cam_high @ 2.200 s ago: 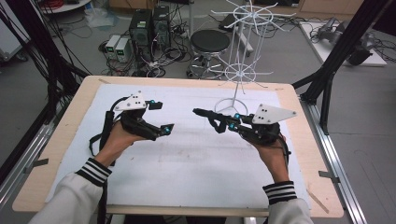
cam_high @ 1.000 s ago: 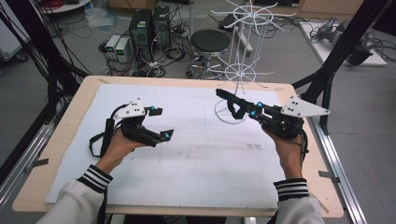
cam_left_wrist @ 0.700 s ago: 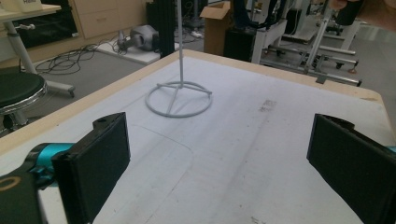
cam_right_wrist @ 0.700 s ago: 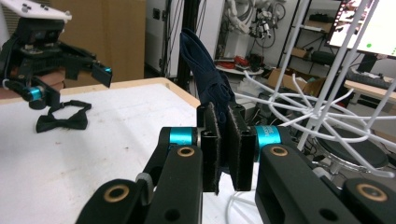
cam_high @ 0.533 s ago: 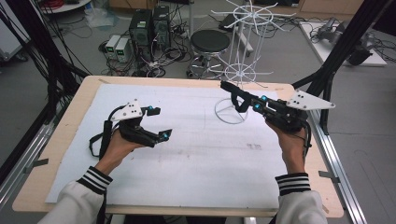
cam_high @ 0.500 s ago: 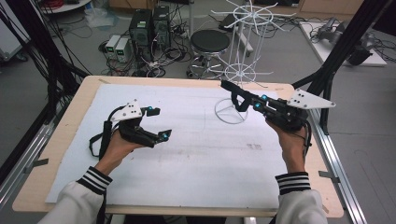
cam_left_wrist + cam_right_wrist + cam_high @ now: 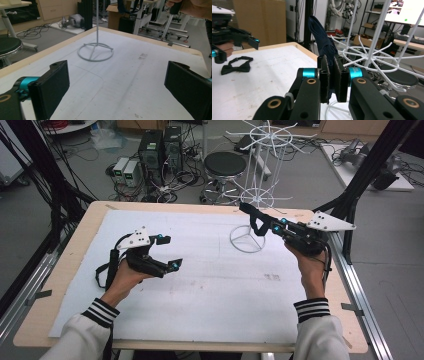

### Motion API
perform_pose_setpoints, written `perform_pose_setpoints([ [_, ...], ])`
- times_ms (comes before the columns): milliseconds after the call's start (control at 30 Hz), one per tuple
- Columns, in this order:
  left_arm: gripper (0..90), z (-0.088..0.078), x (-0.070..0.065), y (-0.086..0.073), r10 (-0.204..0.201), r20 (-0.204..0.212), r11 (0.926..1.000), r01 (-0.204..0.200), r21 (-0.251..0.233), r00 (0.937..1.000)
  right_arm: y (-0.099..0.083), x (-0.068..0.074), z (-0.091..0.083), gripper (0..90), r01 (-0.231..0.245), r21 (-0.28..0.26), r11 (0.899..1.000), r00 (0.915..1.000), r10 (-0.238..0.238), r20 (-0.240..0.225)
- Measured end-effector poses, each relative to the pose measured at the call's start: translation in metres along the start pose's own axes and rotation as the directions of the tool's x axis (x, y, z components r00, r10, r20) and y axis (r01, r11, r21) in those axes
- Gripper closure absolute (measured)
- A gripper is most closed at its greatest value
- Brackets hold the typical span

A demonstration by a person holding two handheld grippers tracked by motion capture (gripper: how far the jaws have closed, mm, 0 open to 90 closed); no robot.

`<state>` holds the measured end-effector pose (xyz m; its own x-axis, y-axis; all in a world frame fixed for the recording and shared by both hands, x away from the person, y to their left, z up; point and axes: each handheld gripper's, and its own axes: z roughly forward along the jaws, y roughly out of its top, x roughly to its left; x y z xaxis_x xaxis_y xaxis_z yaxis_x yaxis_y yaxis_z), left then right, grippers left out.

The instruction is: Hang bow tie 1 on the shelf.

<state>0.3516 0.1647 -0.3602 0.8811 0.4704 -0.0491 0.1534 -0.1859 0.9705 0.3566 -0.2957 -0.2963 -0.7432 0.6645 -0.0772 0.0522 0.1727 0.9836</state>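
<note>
The white wire rack (image 7: 260, 180) stands on the far right part of the surface (image 7: 210, 285), its ring-shaped foot flat on the white sheet and its thin pole rising to tiers of wire arms. Everything else is easiest placed from that rack.

The right gripper (image 7: 248, 215) is up beside the rack's pole, above the ring foot, held level and pointing toward the rack from its right side. Its jaws are clamped together on a dark navy strip of cloth (image 7: 324, 47); in the right gripper view the cloth stands up from between the two black pads, with the rack's white arms spreading just behind it. In the high view the same cloth hangs in a small dark loop under the gripper's tip, near the pole. The right hand (image 7: 310, 265) grips the handle from below, its striped cuff closer to the near edge of the surface.

The left gripper (image 7: 167, 252) sits well to the left of the rack, low over the white sheet, with its jaws wide apart and nothing between them; the left gripper view looks across bare sheet straight at the rack's ring foot.

A black bow tie (image 7: 237, 66) lies flat on the sheet well left of the rack, just by the left gripper.
</note>
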Motion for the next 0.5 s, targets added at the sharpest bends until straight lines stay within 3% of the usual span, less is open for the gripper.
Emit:
perform_pose_setpoints([
  [500, 6.4, -0.0014, -0.0005, -0.0006, 0.001, -0.007, 1.0, -0.001, 0.006, 1.0, -0.0042, -0.0082, 0.004, 84.7, -0.033, 0.009, 0.999, 0.998, 0.033, 0.055],
])
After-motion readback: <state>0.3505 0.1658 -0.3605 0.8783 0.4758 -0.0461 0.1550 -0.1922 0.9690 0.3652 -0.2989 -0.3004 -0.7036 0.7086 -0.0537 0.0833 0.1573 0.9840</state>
